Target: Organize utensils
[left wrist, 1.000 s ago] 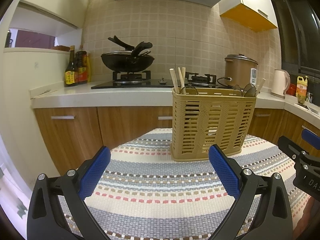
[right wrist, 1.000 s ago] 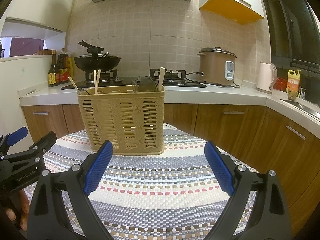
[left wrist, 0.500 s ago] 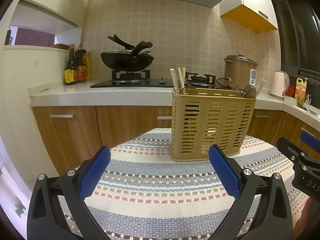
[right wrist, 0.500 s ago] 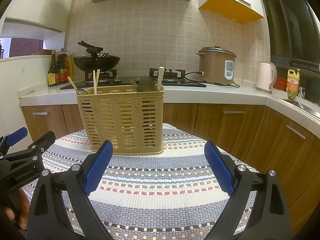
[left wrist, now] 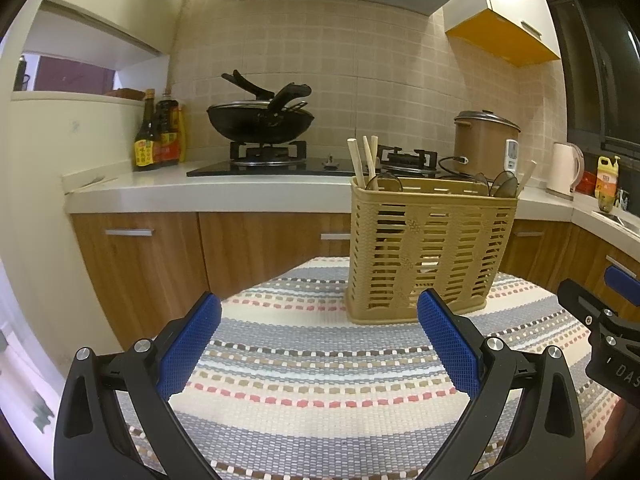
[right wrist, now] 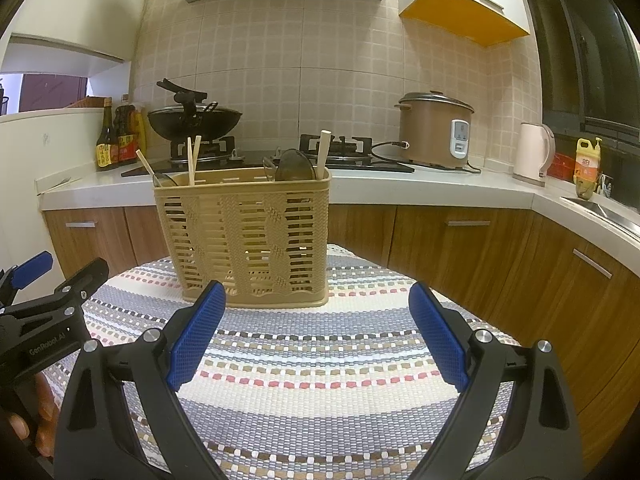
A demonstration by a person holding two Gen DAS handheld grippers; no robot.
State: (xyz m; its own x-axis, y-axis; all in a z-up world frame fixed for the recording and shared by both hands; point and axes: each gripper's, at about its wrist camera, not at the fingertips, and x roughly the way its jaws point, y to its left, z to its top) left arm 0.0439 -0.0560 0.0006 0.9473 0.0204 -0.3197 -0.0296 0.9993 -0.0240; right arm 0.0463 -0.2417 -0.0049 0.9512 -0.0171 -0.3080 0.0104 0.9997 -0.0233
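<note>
**A:** Barely any drift over the last second: a hair rightward for the basket (left wrist: 432,248) in the left wrist view, and none worth noting in the right wrist view.

**B:** And the tools?

**A:** Left gripper (left wrist: 318,300) spread wide, nothing between the blue pads. Same for the right gripper (right wrist: 317,289): wide apart and empty. Both hovering low over the striped cloth (left wrist: 320,380), short of the basket, not touching it.

**B:** Whereabouts of the utensils?

**A:** All standing in the basket, as far as can be seen. Pale chopsticks (left wrist: 362,160) poking up at its left end, dark spoon bowls (left wrist: 504,182) at the right end with one more pale stick beside them. Nothing loose on the cloth in either view. Cannot tell how the inside is divided.

**B:** Which step, then?

**A:** Probably a pause between steps: either finished, or about to sort within the basket. Mixed sticks and spoons at the right end hint at the second.

**B:** Next move, if so?

**A:** Raise one gripper above the rim, come down over a single stick top, and close narrowly on it alone. Steady the basket wall with the other gripper. Looks light, so likely to tip or slide on the cloth.
</note>
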